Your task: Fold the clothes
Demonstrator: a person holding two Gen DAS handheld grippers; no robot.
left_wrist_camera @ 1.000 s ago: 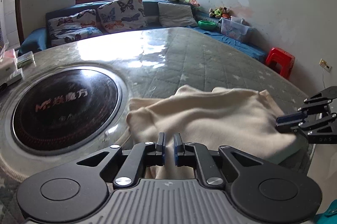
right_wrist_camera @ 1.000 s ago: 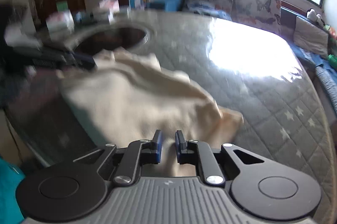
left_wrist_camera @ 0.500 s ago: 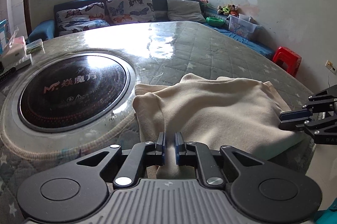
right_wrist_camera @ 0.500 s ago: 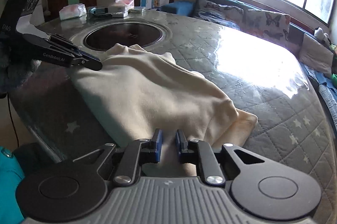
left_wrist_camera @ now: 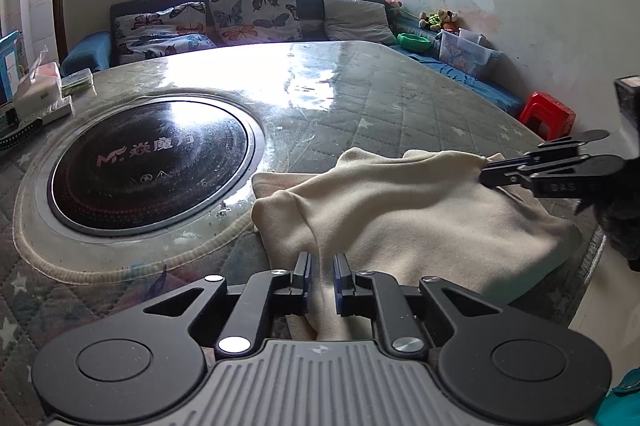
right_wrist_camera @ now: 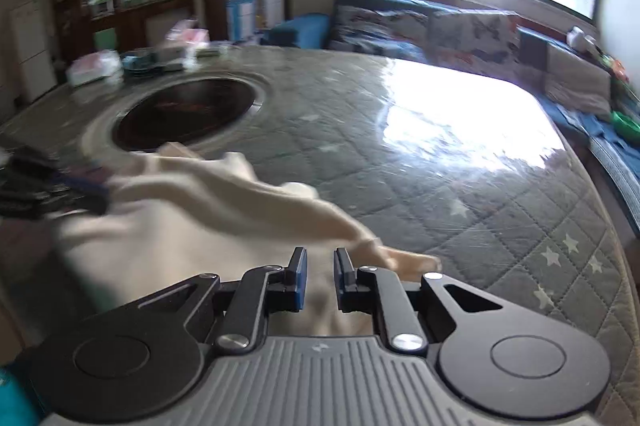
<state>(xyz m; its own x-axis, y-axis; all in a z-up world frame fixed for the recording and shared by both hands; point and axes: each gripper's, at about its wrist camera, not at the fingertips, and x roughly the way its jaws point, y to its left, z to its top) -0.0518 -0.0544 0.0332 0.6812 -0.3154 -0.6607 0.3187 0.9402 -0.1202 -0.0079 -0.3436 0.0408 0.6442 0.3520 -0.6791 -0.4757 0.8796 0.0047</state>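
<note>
My right view is motion-blurred; beside the black inset disc [left_wrist_camera: 152, 162], both narrow grippers, left gripper [left_wrist_camera: 320, 276] opening and right gripper [right_wrist_camera: 320, 276], pinch the cream garment [left_wrist_camera: 404, 210].

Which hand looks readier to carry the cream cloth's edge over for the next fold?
Probably the right: the right gripper pinches a lifted corner of the cream garment. The left gripper sits low at the near edge, its jaws opening with cloth between them.
</note>
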